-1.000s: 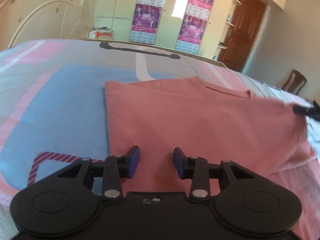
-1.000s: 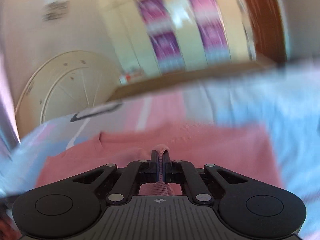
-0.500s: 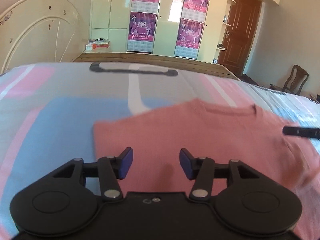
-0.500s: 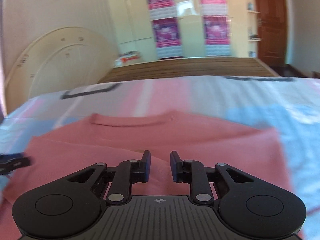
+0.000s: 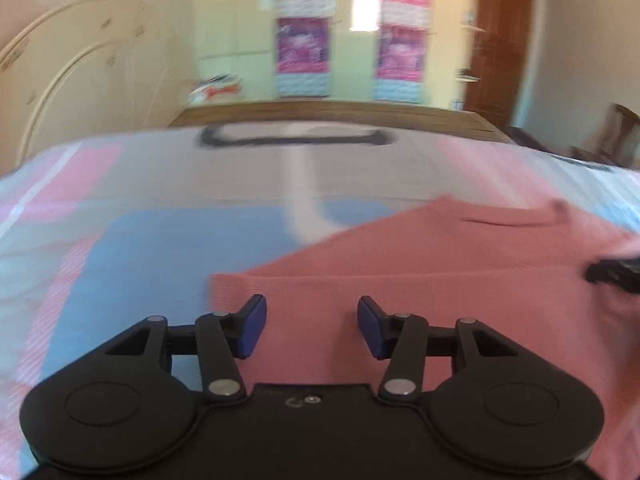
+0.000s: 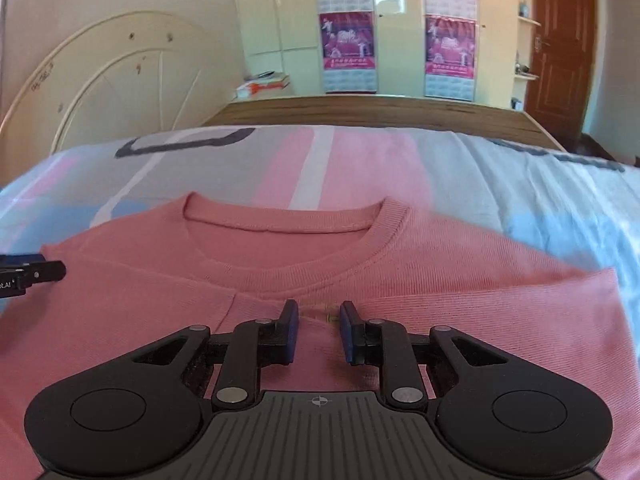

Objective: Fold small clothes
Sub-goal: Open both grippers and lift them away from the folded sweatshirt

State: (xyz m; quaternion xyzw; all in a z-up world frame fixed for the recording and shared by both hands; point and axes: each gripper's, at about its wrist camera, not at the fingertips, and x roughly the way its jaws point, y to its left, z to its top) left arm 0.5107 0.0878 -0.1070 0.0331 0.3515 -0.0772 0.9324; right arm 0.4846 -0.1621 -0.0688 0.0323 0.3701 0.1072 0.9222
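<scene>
Left wrist view: the left gripper (image 5: 311,326) hovers with jaws apart and empty over the near left corner of the pink t-shirt (image 5: 420,292) on the striped bedsheet (image 5: 140,248) (blurred).

Right wrist view: the right gripper (image 6: 319,330), jaws parted and holding nothing, sits just below the collar (image 6: 296,224), probably seeking a fresh pinch point. Only this view shows the neckline clearly.

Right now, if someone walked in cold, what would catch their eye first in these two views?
A salmon-pink shirt lying flat on the striped bedspread fills the foreground, its round collar facing away from the camera. The right gripper hangs just above the shirt below the collar, jaws apart and empty, while the left gripper hovers open near the shirt's left edge. Behind, purple posters hang on pale wardrobe doors.
</scene>
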